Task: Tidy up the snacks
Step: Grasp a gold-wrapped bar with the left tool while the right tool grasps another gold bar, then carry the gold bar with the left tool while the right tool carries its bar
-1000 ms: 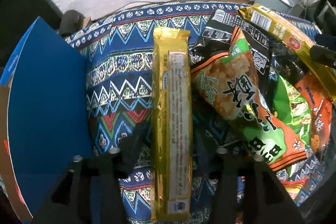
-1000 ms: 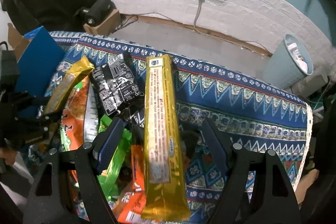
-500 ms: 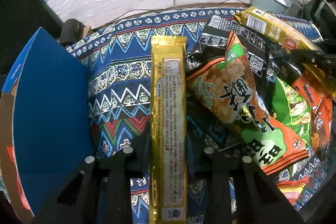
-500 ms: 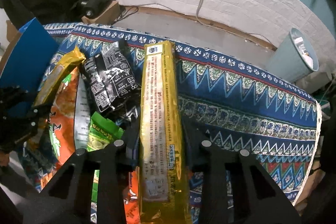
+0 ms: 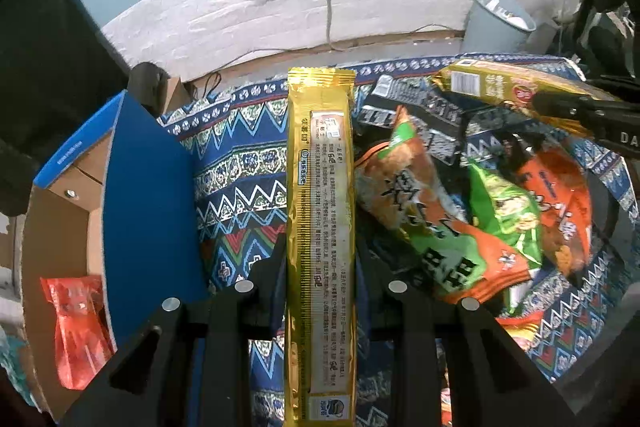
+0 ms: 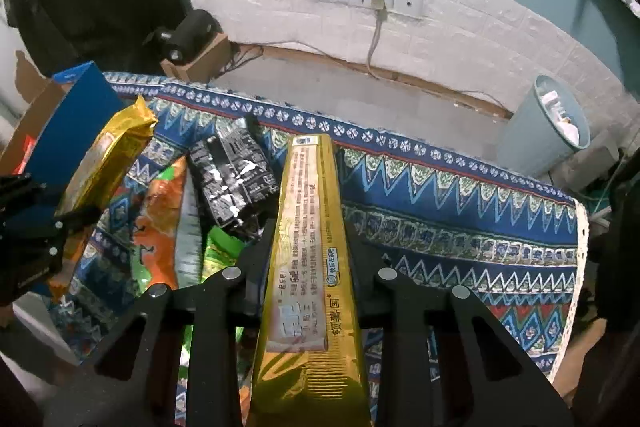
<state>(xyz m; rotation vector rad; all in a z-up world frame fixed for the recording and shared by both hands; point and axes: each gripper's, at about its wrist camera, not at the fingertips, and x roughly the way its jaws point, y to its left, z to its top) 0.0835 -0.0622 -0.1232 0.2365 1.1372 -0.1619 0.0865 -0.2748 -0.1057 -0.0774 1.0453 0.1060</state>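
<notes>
My left gripper is shut on a long gold snack pack and holds it lifted above the patterned cloth. My right gripper is shut on a second long gold pack, also lifted. Each gripper shows in the other's view, the right one with its gold pack and the left one with its gold pack. A heap of snack bags lies between them: an orange-green bag, a green bag, an orange bag and a black bag.
An open blue cardboard box stands at the left with a red snack bag inside. A grey bin stands on the floor beyond the cloth. A small brown box with a black device sits by the wall.
Both grippers have closed on their gold packs and lifted them off the cloth. The views have risen, so the wall and sockets show more.
</notes>
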